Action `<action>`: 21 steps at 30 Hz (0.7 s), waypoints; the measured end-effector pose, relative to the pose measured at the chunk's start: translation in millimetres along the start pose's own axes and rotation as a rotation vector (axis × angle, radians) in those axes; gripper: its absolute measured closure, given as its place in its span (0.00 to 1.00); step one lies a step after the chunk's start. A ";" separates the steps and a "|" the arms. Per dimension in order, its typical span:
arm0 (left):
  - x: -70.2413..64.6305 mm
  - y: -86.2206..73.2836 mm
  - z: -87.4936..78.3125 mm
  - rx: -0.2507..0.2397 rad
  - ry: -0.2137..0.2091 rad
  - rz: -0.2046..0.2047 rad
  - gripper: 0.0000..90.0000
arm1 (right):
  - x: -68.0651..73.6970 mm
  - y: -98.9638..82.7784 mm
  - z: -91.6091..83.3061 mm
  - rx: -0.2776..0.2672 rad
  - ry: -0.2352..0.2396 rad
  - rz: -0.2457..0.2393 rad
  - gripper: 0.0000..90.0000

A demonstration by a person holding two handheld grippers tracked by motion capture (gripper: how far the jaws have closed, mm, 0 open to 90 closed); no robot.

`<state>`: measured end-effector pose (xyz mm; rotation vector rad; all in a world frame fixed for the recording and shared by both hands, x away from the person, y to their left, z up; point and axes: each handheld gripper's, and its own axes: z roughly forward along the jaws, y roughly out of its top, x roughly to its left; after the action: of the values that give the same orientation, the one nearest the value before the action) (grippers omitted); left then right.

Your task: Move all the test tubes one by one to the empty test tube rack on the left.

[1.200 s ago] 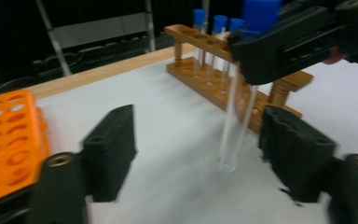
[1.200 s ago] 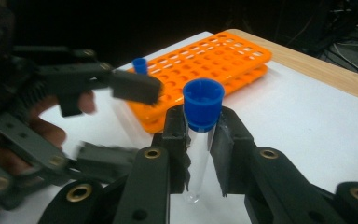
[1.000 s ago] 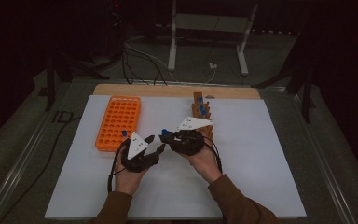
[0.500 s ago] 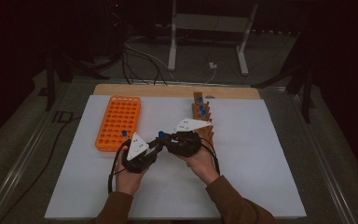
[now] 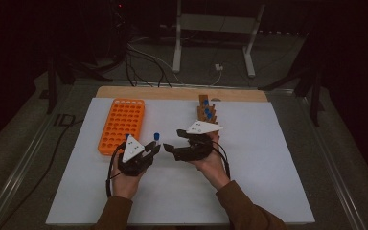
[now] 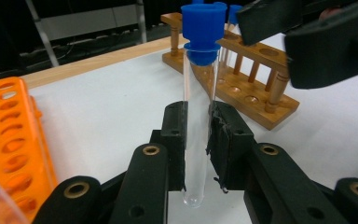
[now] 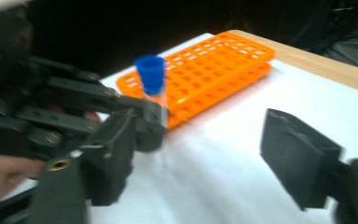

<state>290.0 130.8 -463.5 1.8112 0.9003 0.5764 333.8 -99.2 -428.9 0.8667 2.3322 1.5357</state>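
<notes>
Test tube (image 6: 197,116) stands upright, pinched in my left claw (image 6: 196,140); my right claw (image 5: 168,146), just spreading, sits empty beside it

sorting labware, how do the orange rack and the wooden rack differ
The orange rack is flat plastic with a dense grid of holes, all apparently empty; the wooden rack is an open frame on posts and holds blue-capped tubes. The orange one lies left, the wooden one farther right. Both stand on the white table.

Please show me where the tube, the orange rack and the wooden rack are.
tube (image 6: 198,93), left gripper view, on its clear glass wall
orange rack (image 5: 121,125), high view, on its holed top
wooden rack (image 6: 256,77), left gripper view, on a post
</notes>
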 end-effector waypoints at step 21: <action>23.6 -5.7 -21.3 -0.024 -0.003 -0.024 0.85 | -26.8 -17.7 -24.0 -0.007 -0.085 -0.021 0.00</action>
<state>287.2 162.8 -460.6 1.7768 0.9081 0.5675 337.5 -138.0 -438.0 0.8851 2.2684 1.4684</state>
